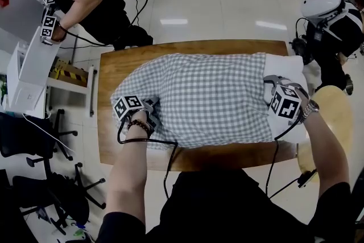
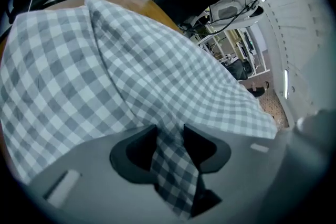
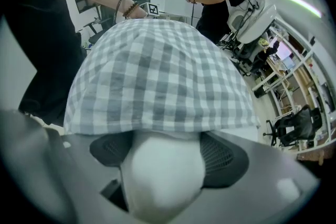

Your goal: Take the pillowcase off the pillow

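Wooden table (image 1: pixel 122 62): checked pillowcase (image 1: pixel 205 99) holds pillow (image 1: pixel 282 67), white end exposed

Matt checked cloth pillowcase (image 1: pixel 199 99), smooth white pillow (image 1: pixel 284 68), lightly glossy wooden table (image 1: pixel 114 74).

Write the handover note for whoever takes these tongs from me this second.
Left tongs: shut on a pinched fold of the checked pillowcase, near the end away from its opening.
Right tongs: shut on the bare white end of the pillow, which sticks out of the case.
Place: the pillow lies across the wooden table.
Done: both grips are set and one pillow end is exposed.
Left: most of the pillow is inside the case; likely pull the two apart until it slides off.
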`<move>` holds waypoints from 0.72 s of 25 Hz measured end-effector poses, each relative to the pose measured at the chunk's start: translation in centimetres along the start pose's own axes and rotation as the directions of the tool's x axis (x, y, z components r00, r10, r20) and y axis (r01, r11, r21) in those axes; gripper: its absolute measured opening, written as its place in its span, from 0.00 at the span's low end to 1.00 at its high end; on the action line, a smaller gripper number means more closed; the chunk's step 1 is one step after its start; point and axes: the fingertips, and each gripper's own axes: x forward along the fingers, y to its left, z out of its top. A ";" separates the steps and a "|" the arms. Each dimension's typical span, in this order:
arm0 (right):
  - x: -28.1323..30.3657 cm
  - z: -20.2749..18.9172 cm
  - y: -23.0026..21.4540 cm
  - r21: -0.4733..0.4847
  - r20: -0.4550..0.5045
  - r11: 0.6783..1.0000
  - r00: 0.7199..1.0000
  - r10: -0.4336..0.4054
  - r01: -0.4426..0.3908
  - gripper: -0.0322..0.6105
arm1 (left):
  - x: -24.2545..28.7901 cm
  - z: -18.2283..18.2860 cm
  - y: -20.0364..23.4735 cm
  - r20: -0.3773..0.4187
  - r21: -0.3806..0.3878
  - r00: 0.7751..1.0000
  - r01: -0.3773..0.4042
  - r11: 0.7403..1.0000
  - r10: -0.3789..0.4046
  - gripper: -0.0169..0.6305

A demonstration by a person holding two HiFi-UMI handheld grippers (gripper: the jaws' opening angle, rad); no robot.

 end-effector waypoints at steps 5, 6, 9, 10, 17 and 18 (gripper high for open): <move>0.5 -0.2 0.1 -0.002 -0.003 1.000 1.000 0.001 -0.001 0.67 | 0.1 -0.1 0.8 -0.003 0.069 0.997 -0.071 0.995 0.071 0.13; 0.7 -0.2 0.1 -0.003 -0.003 1.000 1.000 0.000 0.000 0.66 | 0.1 -0.1 0.9 -0.002 0.081 0.997 -0.078 0.994 0.079 0.10; 0.9 -0.1 0.1 -0.006 -0.002 1.000 1.000 -0.005 0.005 0.61 | 0.2 -0.1 1.1 0.009 0.104 0.996 -0.085 0.991 0.085 0.06; 0.8 -0.1 0.1 -0.008 -0.002 1.000 1.000 -0.009 0.009 0.58 | 0.2 0.1 1.1 0.018 0.110 0.996 -0.083 0.990 0.082 0.05; -0.7 0.5 -0.1 -0.047 0.016 0.994 0.995 -0.098 0.098 0.23 | -1.2 0.7 0.2 0.103 0.130 0.994 -0.042 0.991 0.029 0.04; -1.1 0.7 -0.3 -0.055 0.024 0.991 0.992 -0.122 0.124 0.18 | -1.6 0.9 0.0 0.116 0.127 0.993 -0.031 0.991 0.016 0.04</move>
